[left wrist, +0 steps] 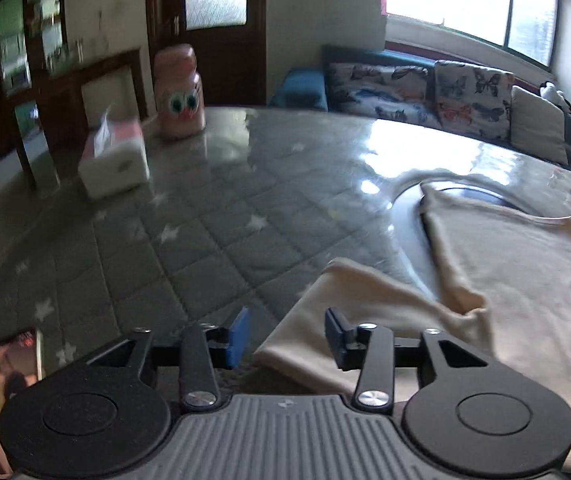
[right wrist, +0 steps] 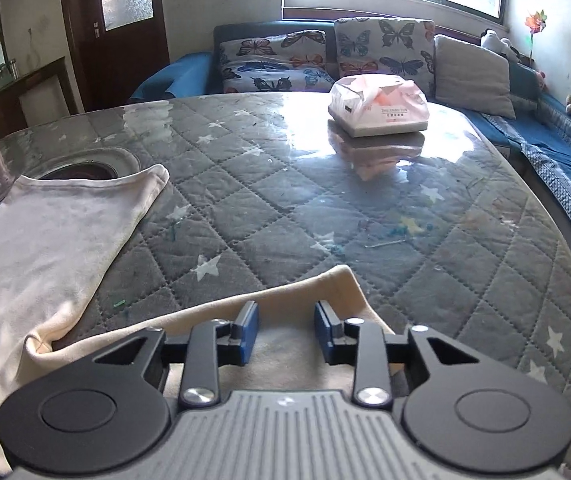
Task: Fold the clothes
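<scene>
Left wrist view: the left hand-held gripper (left wrist: 285, 338) hangs above the tabletop (left wrist: 189, 216) with its jaws apart and nothing between them. The cream shirt (left wrist: 525, 276) lies spread flat to the right, its neckline over a dark round inset in the tabletop. One sleeve (left wrist: 349, 304) reaches out toward the gripper, its end just under the right-hand blue pad (left wrist: 331, 330). The cloth looks thin, soft and light; it should drape and wrinkle readily, and the glossy cover under it may let it slide when tugged. The sleeve's end is the nearest place to pinch.

Right wrist view: the right hand-held gripper (right wrist: 285, 334) stands over the other sleeve (right wrist: 325, 292), jaws parted, with the cloth lying below and between the pads, not pinched. The shirt (right wrist: 45, 232) body stretches off to the left. A hold at the sleeve's edge or at the shoulder seam would likely carry the fold cleanly; a grip mid-cloth would probably bunch it. A tissue pack (right wrist: 379, 110) sits well apart.
</scene>
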`<state>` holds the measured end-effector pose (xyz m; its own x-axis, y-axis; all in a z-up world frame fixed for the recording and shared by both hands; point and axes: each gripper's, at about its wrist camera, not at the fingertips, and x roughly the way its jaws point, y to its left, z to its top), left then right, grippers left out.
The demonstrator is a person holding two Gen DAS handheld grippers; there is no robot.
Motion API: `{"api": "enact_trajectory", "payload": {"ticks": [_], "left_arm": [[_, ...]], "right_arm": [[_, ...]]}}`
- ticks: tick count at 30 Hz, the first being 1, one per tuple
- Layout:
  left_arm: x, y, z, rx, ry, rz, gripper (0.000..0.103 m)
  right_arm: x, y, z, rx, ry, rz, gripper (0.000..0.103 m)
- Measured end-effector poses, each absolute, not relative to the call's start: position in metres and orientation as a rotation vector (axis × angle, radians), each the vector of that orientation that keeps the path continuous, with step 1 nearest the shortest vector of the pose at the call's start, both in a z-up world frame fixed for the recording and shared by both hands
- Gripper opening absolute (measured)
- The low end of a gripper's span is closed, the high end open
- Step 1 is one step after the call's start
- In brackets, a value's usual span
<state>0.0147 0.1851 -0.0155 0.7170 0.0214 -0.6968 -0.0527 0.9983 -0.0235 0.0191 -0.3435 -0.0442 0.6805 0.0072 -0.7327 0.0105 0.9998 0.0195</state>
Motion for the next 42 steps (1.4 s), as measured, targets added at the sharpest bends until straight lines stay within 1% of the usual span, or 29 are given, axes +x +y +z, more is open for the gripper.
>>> {"api": "enact_trajectory", "payload": {"ticks": [3,4,6,7,9,11,14,16,18,19,20,22,25,31,33,34,35,36,38,39,40,42], "left_arm": [[0.019,0.187,-0.026,-0.053,0.797,0.007,0.046],[0.021,0.185,-0.028,-0.051,0.800,0.002,0.044],[0.023,0.183,-0.030,-0.056,0.794,-0.008,0.035],[0.020,0.184,-0.030,-0.073,0.789,-0.013,0.018],[0.015,0.185,-0.027,-0.099,0.767,-0.009,0.015],[0.003,0.172,-0.014,-0.044,0.700,-0.009,0.013],[-0.024,0.135,0.010,0.087,0.578,-0.096,0.013],[-0.049,0.098,0.019,0.190,0.538,-0.237,0.014],[-0.069,0.066,0.015,0.287,0.528,-0.346,0.020],[-0.075,0.056,0.010,0.309,0.540,-0.392,0.025],[-0.082,0.046,0.006,0.331,0.553,-0.437,0.034],[-0.093,0.033,-0.001,0.357,0.568,-0.492,0.043],[-0.097,0.037,-0.002,0.319,0.577,-0.461,0.043],[-0.060,0.059,-0.011,0.242,0.681,-0.264,0.043],[-0.054,0.060,-0.018,0.238,0.703,-0.262,0.040],[-0.054,0.056,-0.019,0.250,0.695,-0.267,0.033],[-0.055,0.052,-0.021,0.262,0.687,-0.271,0.031],[-0.052,0.050,-0.021,0.267,0.686,-0.273,0.031],[-0.048,0.046,-0.023,0.276,0.685,-0.276,0.023],[-0.046,0.045,-0.024,0.281,0.684,-0.278,0.021],[-0.044,0.043,-0.024,0.285,0.684,-0.280,0.012],[-0.041,0.044,-0.023,0.286,0.672,-0.278,0.008]], "right_arm": [[0.019,-0.341,-0.044,0.010,0.826,-0.002,0.035],[0.019,-0.341,-0.044,0.009,0.827,-0.003,0.035],[0.019,-0.341,-0.044,0.010,0.828,-0.004,0.035],[0.019,-0.341,-0.044,0.011,0.828,-0.004,0.035],[0.019,-0.341,-0.044,0.010,0.828,-0.004,0.035],[0.019,-0.341,-0.044,0.010,0.828,-0.005,0.036],[0.018,-0.341,-0.045,0.008,0.826,-0.005,0.036],[0.018,-0.340,-0.046,0.006,0.824,-0.005,0.037],[0.018,-0.340,-0.046,0.009,0.820,-0.007,0.038],[0.018,-0.340,-0.046,0.009,0.819,-0.006,0.040],[0.018,-0.339,-0.046,0.008,0.819,-0.005,0.041],[0.018,-0.338,-0.046,0.003,0.820,-0.003,0.041],[0.017,-0.338,-0.046,-0.001,0.822,0.007,0.041],[0.017,-0.339,-0.048,0.008,0.812,0.009,0.042],[0.016,-0.339,-0.048,0.010,0.808,0.008,0.043],[0.016,-0.339,-0.048,0.010,0.808,0.009,0.043],[0.016,-0.339,-0.048,0.009,0.809,0.009,0.043],[0.016,-0.339,-0.048,0.008,0.810,0.010,0.043],[0.016,-0.339,-0.048,0.007,0.811,0.010,0.043],[0.016,-0.339,-0.048,0.006,0.812,0.010,0.043],[0.016,-0.339,-0.048,0.005,0.812,0.010,0.043],[0.017,-0.339,-0.047,0.006,0.813,0.010,0.043]]}}
